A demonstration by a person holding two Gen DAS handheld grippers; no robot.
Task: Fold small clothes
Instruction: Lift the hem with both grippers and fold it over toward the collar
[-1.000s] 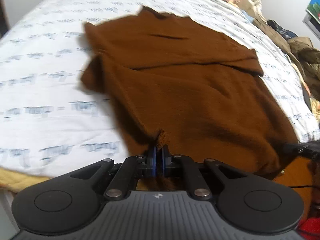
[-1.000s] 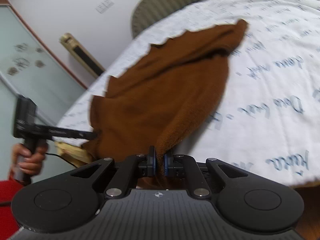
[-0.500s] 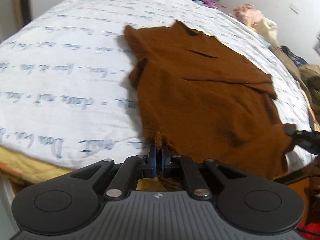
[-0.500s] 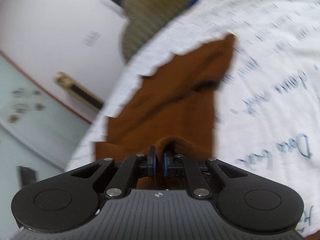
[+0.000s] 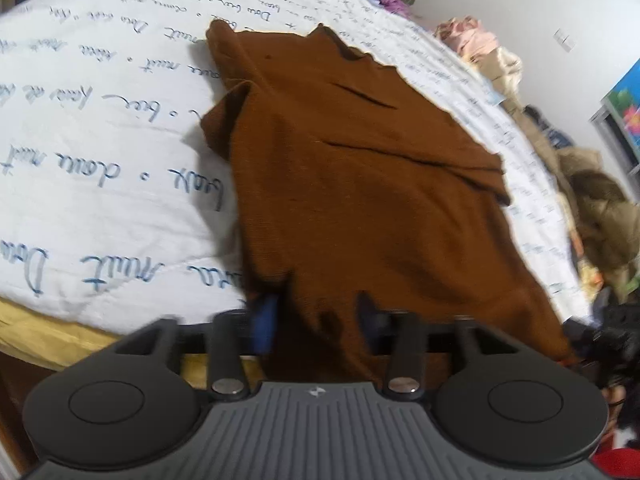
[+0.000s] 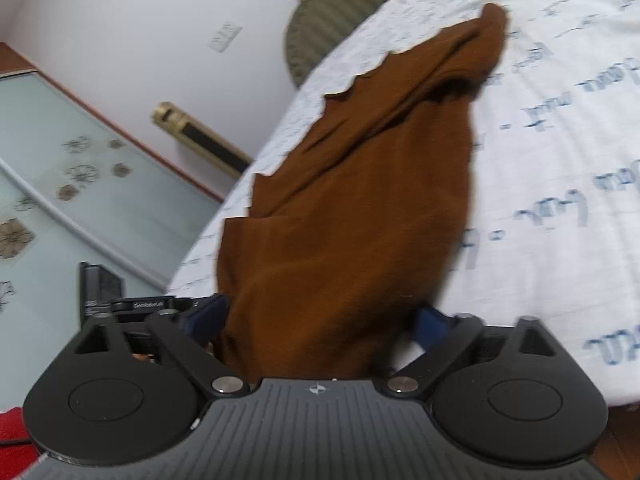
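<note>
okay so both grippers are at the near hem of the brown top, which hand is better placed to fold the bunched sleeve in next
Left, probably. The bunched sleeve lies on the left gripper side of the brown top; the right gripper sits at the opposite corner. Both have just opened.

Blue handwriting-style script covers the bedsheet; words illegible.

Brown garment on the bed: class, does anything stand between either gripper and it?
Nothing visible does. The brown garment lies on the white printed sheet, its near hem between the open jaws of both the left gripper and the right gripper, which have just been opening.
</note>
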